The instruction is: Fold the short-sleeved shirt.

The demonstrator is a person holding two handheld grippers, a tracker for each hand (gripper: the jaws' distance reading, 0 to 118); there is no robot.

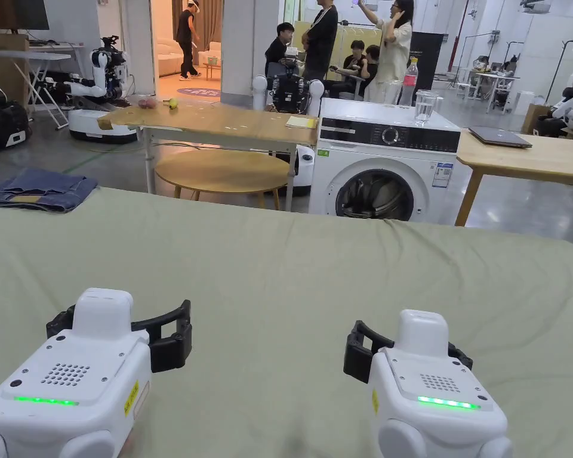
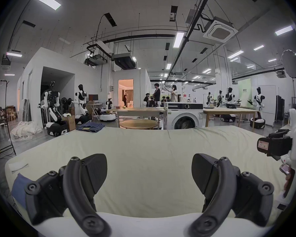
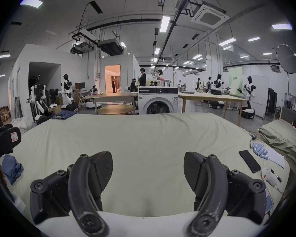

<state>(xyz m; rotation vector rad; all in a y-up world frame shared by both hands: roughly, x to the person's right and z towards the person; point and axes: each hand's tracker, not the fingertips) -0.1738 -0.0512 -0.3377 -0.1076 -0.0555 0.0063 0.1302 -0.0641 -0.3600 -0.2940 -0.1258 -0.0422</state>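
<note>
A pale green sheet covers the bed (image 1: 315,268) in front of me. My left gripper (image 1: 119,319) and right gripper (image 1: 409,343) hover side by side over its near edge, both open with nothing between their jaws. The left gripper view has its own gripper (image 2: 149,163) spread wide over bare sheet, and so does the right gripper (image 3: 148,162) in its view. A crumpled blue cloth (image 3: 12,169) lies at the near left edge of the bed, left of the left gripper (image 3: 5,141). A folded denim-blue garment (image 1: 37,189) rests at the far left corner.
A phone (image 3: 249,161), a small white device (image 3: 268,176) and a sheet of paper with blue tubes (image 3: 261,151) lie along the bed's right edge. Beyond the bed stand a washing machine (image 1: 384,170), wooden tables (image 1: 219,122), robots and several people.
</note>
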